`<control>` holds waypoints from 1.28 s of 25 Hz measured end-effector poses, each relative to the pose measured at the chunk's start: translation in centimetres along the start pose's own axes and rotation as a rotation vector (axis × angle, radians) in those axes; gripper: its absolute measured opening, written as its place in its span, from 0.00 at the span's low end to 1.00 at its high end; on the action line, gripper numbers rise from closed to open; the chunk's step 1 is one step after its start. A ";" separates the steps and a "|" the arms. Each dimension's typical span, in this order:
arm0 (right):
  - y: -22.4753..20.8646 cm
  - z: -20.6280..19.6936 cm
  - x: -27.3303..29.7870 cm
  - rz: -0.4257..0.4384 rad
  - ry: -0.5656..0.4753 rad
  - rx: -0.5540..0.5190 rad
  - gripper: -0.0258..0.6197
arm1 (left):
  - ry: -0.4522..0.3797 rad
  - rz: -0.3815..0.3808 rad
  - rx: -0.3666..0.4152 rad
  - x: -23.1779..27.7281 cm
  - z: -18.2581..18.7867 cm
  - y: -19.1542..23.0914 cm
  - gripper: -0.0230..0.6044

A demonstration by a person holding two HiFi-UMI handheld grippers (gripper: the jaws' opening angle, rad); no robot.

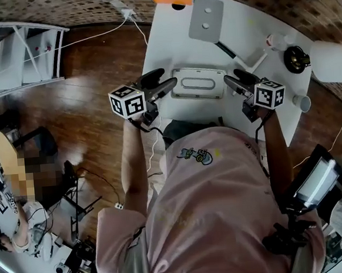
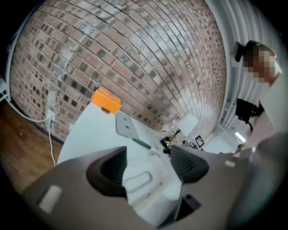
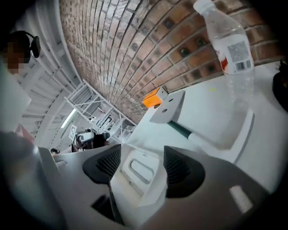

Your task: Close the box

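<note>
Both jaws stand apart, gripping nothing. The left gripper (image 1: 168, 81) and right gripper (image 1: 232, 78) flank the box (image 1: 198, 82), whose long axis runs between them, about equally near.

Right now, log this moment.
box: on table | left gripper: open, at its left end | right gripper: open, at its right end
</note>
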State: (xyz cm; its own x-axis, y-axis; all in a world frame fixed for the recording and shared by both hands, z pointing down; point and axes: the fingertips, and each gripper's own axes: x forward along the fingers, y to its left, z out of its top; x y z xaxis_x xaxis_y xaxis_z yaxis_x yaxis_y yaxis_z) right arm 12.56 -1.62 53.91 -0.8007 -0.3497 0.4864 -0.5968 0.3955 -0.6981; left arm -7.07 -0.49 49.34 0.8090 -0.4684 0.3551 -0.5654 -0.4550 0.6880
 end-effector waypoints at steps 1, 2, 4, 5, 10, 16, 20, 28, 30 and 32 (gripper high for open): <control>-0.5 1.1 0.4 -0.005 -0.007 -0.007 0.50 | -0.004 -0.006 0.007 1.2 2.0 1.2 0.52; -0.8 2.5 0.8 -0.013 -0.012 -0.017 0.54 | -0.005 -0.015 0.006 2.7 3.9 2.4 0.56; -2.0 5.3 1.9 -0.032 -0.024 -0.009 0.54 | 0.024 -0.030 -0.010 6.1 6.9 4.8 0.58; -2.8 6.6 2.6 -0.035 -0.035 0.026 0.54 | 0.050 -0.044 -0.029 7.9 7.8 5.7 0.59; -8.8 10.5 7.3 -0.039 -0.070 0.316 0.54 | 0.087 -0.106 -0.274 15.9 10.5 10.4 0.62; -13.2 12.1 11.0 -0.088 -0.066 0.452 0.53 | 0.138 -0.061 -0.385 19.9 10.2 15.4 0.62; -13.3 13.0 13.3 -0.020 -0.067 0.479 0.40 | 0.139 -0.163 -0.436 21.1 10.5 15.1 0.56; -12.6 13.3 13.4 0.063 -0.100 0.526 0.15 | 0.098 -0.209 -0.489 21.6 10.5 14.7 0.25; -11.2 14.1 12.2 0.108 -0.141 0.523 0.14 | 0.048 -0.241 -0.523 20.9 10.5 13.6 0.25; -9.2 15.2 10.5 0.147 -0.174 0.501 0.14 | 0.011 -0.271 -0.550 19.6 10.5 11.2 0.25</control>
State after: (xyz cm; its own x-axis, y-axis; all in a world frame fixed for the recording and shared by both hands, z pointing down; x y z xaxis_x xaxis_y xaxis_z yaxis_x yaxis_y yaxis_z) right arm 10.43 -21.84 57.39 -0.8282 -0.4733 0.3001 -0.3473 0.0130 -0.9377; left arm 0.70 -22.74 57.36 0.9157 -0.3815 0.1261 -0.1756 -0.0977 0.9796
